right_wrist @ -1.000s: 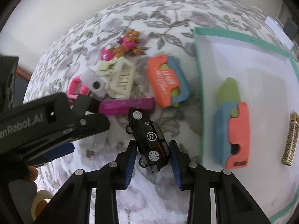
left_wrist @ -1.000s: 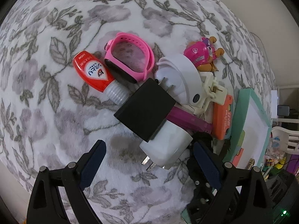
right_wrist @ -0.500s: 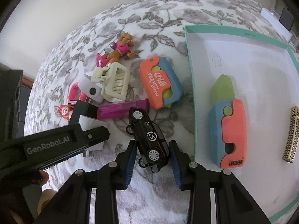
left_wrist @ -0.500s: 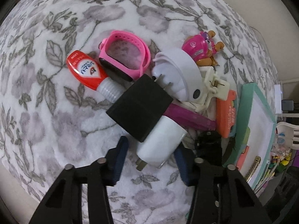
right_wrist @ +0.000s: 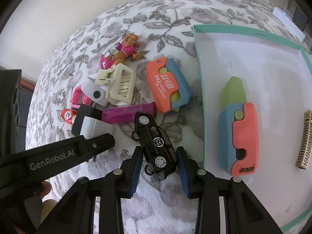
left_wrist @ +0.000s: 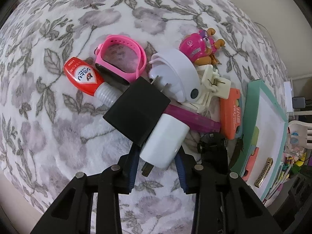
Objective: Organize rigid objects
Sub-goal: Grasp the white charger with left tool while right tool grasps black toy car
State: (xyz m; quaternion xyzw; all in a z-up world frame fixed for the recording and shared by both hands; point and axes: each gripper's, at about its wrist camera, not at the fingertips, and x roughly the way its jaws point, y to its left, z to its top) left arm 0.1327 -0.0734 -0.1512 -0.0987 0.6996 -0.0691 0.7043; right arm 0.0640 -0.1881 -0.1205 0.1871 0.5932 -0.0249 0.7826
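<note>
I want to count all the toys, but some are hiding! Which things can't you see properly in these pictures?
- Pink watch: right wrist view, mostly hidden behind the white round gadget.
- Red bottle: right wrist view, only its end shows beside the black charger.
- Black toy car: left wrist view, dark and partly hidden by the gripper's arm.
- Gold bar: left wrist view, too small for detail.

toy car [right_wrist: 156, 146]: glossy black plastic | white charger [left_wrist: 164, 139]: smooth plastic | blanket [left_wrist: 58, 126]: fuzzy cloth

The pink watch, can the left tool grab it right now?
Probably not. The left tool is closed around the white charger, and the black charger lies between it and the pink watch.
</note>
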